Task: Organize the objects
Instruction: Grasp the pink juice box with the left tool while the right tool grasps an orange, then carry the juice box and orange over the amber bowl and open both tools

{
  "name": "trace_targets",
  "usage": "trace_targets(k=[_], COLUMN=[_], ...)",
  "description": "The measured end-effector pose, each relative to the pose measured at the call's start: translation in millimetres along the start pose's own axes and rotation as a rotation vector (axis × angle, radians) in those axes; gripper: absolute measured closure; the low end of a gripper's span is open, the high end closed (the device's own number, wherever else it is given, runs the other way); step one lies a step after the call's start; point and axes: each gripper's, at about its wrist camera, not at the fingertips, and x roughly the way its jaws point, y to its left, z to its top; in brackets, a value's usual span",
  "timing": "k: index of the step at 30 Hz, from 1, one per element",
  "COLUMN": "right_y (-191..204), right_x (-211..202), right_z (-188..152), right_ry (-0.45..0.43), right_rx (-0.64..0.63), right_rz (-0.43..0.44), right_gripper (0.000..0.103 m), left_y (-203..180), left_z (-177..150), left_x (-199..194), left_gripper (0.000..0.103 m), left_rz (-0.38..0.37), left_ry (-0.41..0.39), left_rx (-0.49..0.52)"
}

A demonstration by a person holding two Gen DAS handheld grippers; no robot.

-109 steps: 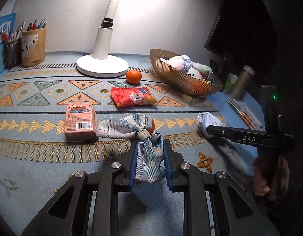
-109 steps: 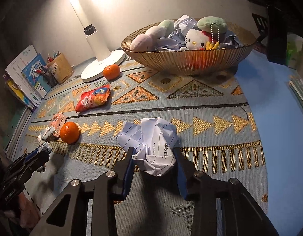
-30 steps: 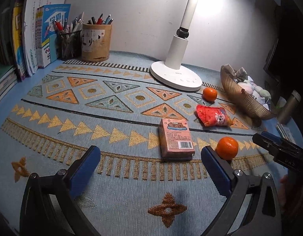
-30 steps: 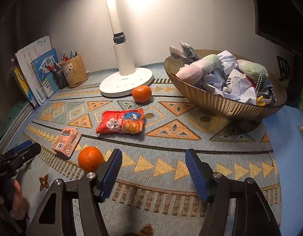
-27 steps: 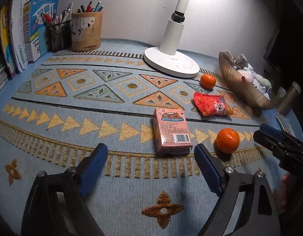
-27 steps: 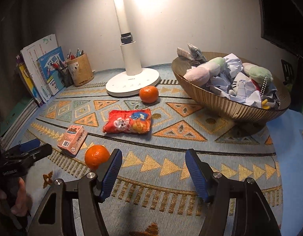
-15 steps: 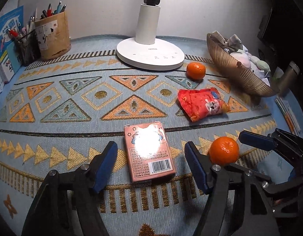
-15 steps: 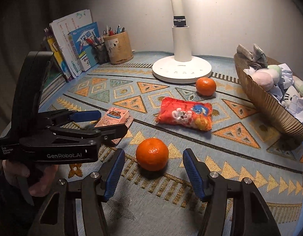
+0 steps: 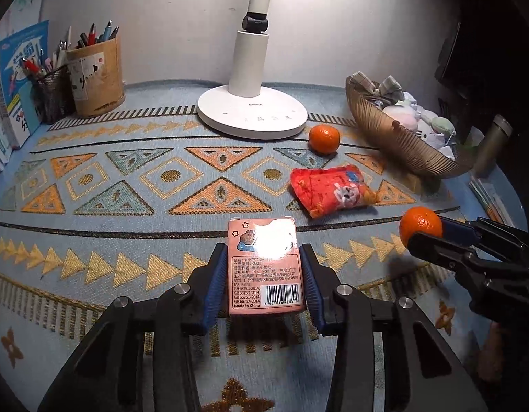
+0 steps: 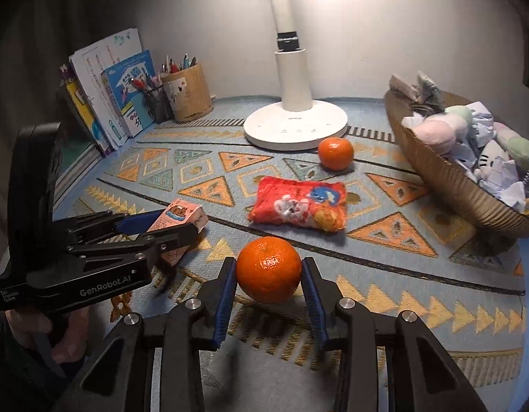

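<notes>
Left gripper (image 9: pixel 264 279) closing on box (image 9: pixel 264 264), lower centre; light, crushable; right gripper (image 10: pixel 268 283) closing on orange (image 10: pixel 268 269); round, firm.

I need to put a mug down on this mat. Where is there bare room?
Free: the patterned mat between the pencil cup, lamp base and pink box. Crowded: the right, with snack bag, far orange and full basket.

I see my pink carton (image 9: pixel 265 267) lying flat on the patterned mat (image 9: pixel 127 178), an orange (image 10: pixel 268 269) just beside it.
</notes>
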Motion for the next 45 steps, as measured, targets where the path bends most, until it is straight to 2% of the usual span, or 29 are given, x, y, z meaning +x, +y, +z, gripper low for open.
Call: trace_targets(k=[3, 6, 7, 9, 12, 15, 22, 25, 31, 33, 35, 39, 43, 45], right_y=[-29, -51, -56, -66, -69, -73, -72, -70, -70, -66, -63, -71, -95, -115], right_x=[-11, -11, -10, -10, -11, -4, -5, -4, 1, -2, -9, -35, -88, -112], right_z=[-7, -16, -19, -21, -20, -22, -24, -24, -23, -22, -22, -14, 22, 42], right_ry=[-0.007, 0.008, 0.012, 0.017, 0.001, 0.045, 0.046, 0.05, 0.064, 0.05, 0.019, -0.031, -0.168, -0.232], right_rx=[0.042, 0.077, 0.091, 0.124, 0.141, 0.159, 0.16, 0.153, 0.152, 0.137, 0.123, 0.153, 0.175, 0.199], right_rz=[-0.062, -0.119, -0.129, -0.124, -0.142, -0.149, -0.138, -0.147, -0.15, -0.163, -0.136, -0.077, -0.126, -0.16], right_gripper=[0.066, 0.066, 0.066, 0.066, 0.066, 0.066, 0.064, 0.059, 0.06, 0.065, 0.065, 0.065, 0.065, 0.065], left_y=[-13, -26, -31, -32, -25, -22, -24, -23, -22, -23, -26, -47, -97, -118], left_z=[-6, -13, -14, -13, -11, -12, -14, -14, -13, -13, -11, 18, 74, 100], left_x=[-5, -3, -3, -3, 5, 14, 13, 13, 12, 12, 9, -6, -23, -20], left_gripper=[0.065, 0.064, 0.064, 0.064, 0.064, 0.064, 0.064, 0.064, 0.064, 0.064, 0.064, 0.064, 0.064, 0.064], left_rz=[-0.011, 0.029, 0.051, 0.045, 0.032, 0.055, 0.049, 0.045, 0.041, 0.046, 0.043, -0.07, -0.139, -0.189], left_ry=[-0.03, -0.045, -0.046, -0.055, -0.01, 0.035, 0.035, 0.035, 0.035, 0.034, 0.023, -0.024, -0.139, -0.179], left_rx=[-0.006, 0.022, 0.041, 0.054, 0.025, 0.009, 0.019, 0.012, 0.009, 0.014, 0.026, 0.017, 0.088, 0.084])
